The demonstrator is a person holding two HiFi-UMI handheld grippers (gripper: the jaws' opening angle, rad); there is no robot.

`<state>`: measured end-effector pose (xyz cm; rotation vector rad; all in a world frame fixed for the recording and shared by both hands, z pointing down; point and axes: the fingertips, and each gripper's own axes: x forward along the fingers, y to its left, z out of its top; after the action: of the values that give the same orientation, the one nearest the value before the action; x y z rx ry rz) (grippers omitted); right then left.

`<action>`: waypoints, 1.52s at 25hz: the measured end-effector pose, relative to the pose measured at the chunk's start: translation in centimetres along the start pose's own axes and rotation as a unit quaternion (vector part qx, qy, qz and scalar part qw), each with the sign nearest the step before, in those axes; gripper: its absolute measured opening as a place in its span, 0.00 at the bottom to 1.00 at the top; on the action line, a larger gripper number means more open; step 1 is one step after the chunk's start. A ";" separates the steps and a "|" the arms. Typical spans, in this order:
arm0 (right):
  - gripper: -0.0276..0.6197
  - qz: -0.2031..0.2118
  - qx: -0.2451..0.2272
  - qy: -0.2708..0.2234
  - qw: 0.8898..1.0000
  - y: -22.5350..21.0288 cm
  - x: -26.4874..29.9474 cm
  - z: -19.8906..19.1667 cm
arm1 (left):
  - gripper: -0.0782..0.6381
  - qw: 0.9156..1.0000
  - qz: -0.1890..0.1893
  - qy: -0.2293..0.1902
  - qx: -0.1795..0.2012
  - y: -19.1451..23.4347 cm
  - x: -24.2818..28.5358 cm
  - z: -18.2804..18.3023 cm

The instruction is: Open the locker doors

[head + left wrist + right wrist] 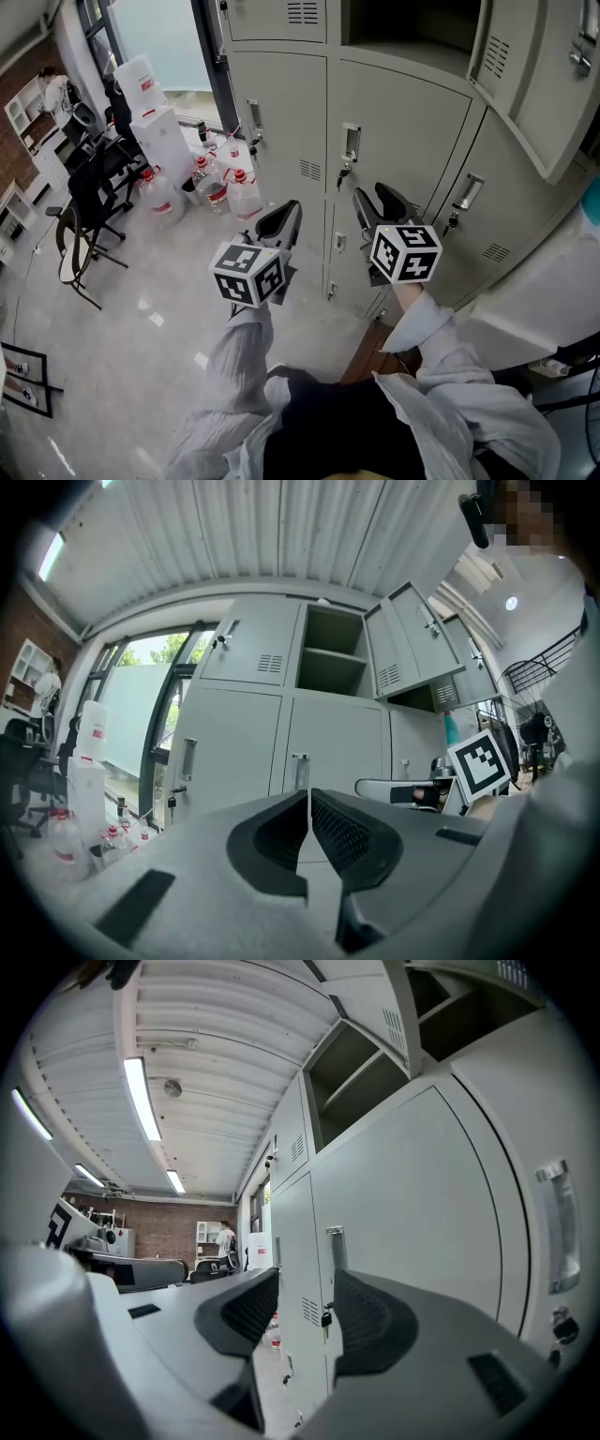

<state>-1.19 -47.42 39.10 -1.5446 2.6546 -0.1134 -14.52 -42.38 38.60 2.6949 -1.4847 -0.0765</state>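
Both arms out toward locker doors — left gripper fingers together, right gripper fingers wide, no contact.

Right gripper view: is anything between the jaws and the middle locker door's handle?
Nothing. The right gripper view shows the open right gripper framing the middle locker door's handle, with a bare stretch between them.

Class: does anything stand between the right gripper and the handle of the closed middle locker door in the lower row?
Nothing visible does. The right gripper hangs before the middle door, jaws apart and empty, with only open air up to its handle. The key hanging under the handle sits below that path.
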 end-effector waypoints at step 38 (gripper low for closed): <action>0.30 -0.212 -0.067 0.013 0.975 -3.3 16.7 -0.2 | 0.13 0.992 -0.119 0.035 -0.002 16.7 6.2 -2.9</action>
<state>-6.57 -63.54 39.20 -2.1446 2.3489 0.0256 -25.04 -56.41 42.79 2.8262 -1.1393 0.0053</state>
